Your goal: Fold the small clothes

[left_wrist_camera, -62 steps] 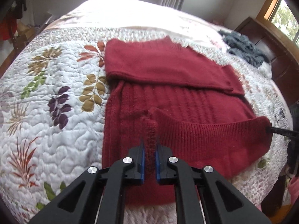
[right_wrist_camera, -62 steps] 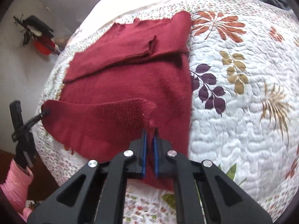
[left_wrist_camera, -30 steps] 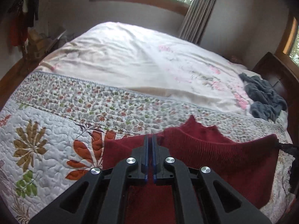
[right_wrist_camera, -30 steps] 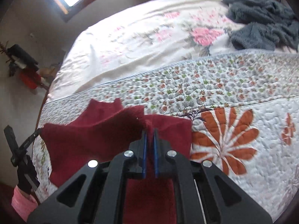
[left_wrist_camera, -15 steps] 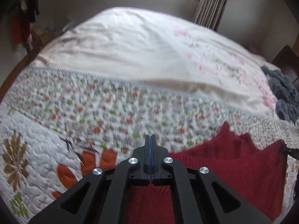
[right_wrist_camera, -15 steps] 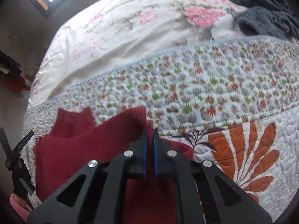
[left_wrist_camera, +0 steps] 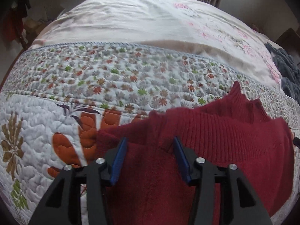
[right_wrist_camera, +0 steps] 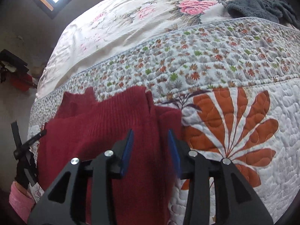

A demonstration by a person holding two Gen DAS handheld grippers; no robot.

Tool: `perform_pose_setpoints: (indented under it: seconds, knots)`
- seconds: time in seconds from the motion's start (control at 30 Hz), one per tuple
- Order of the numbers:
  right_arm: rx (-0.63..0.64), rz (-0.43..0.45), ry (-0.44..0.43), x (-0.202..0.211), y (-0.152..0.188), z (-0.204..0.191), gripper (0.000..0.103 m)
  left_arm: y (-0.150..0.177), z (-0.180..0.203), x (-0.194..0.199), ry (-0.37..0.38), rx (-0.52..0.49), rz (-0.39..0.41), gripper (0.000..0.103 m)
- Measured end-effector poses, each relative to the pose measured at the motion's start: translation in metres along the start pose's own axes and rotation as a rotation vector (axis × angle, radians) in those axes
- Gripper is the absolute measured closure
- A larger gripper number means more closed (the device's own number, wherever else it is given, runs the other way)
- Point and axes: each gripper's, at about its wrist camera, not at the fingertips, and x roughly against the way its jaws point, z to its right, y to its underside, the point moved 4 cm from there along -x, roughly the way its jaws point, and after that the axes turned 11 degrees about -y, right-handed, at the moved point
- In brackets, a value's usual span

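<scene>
1. Quilted bedspread [left_wrist_camera: 56,131] with leaf and small flower prints covers the near part of a bed; a pale floral sheet [left_wrist_camera: 140,18] lies beyond it.
2. Dark red knit sweater [left_wrist_camera: 215,136] lies folded on the quilt, its ribbed edge laid over toward the sheet.
3. Left tongs [left_wrist_camera: 151,157] are spread wide over the sweater's left corner, blue pads holding nothing.
4. Right tongs [right_wrist_camera: 151,148] are likewise wide open above the sweater's right edge, gripping nothing.
5. Grey fluffy garment [right_wrist_camera: 258,1] sits crumpled far off on the sheet.
6. Pink sleeve [right_wrist_camera: 19,200] shows at the right view's lower left, behind the other tool.
</scene>
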Motion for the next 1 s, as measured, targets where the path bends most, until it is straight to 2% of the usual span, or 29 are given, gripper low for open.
perform_pose_setpoints:
  seconds: [0.03, 0.1, 0.2, 0.27, 0.37, 0.47, 0.5, 0.63, 0.77, 0.83, 1.0]
  knots:
    - [0.012, -0.007, 0.016, -0.003, 0.003, 0.0, 0.065, -0.001, 0.002, -0.001, -0.001, 0.004, -0.005, 0.094]
    - [0.025, -0.017, 0.031, -0.007, 0.008, 0.0, 0.065, -0.006, 0.007, 0.006, -0.023, 0.003, 0.036, 0.096]
    - [0.023, -0.013, 0.027, -0.011, 0.012, 0.002, 0.065, -0.018, 0.008, 0.033, -0.019, 0.026, 0.176, 0.097]
    - [0.014, -0.007, 0.022, -0.012, 0.014, 0.005, 0.065, -0.025, 0.006, 0.038, -0.018, 0.044, 0.208, 0.097]
    - [-0.005, -0.004, 0.016, -0.016, 0.016, 0.009, 0.066, -0.031, 0.003, 0.021, -0.05, 0.039, 0.181, 0.097]
    - [-0.027, -0.004, 0.007, -0.019, 0.02, 0.012, 0.066, -0.022, 0.001, -0.012, -0.06, 0.032, 0.053, 0.096]
    - [-0.031, -0.004, 0.004, -0.018, 0.02, 0.011, 0.066, -0.02, 0.001, -0.015, -0.06, 0.029, 0.051, 0.096]
    - [-0.03, -0.003, -0.003, 0.001, 0.029, 0.009, 0.065, -0.015, -0.005, 0.0, -0.026, 0.054, 0.059, 0.089]
    - [0.002, -0.036, -0.015, 0.027, 0.054, 0.005, 0.063, -0.004, -0.016, 0.042, 0.013, 0.053, 0.116, 0.082]
    - [0.026, -0.069, -0.012, 0.038, 0.074, 0.002, 0.059, 0.012, -0.016, 0.067, 0.014, 0.028, 0.144, 0.072]
    - [0.056, -0.12, -0.049, 0.058, 0.123, -0.004, 0.059, 0.062, -0.004, 0.108, 0.057, -0.043, 0.16, 0.062]
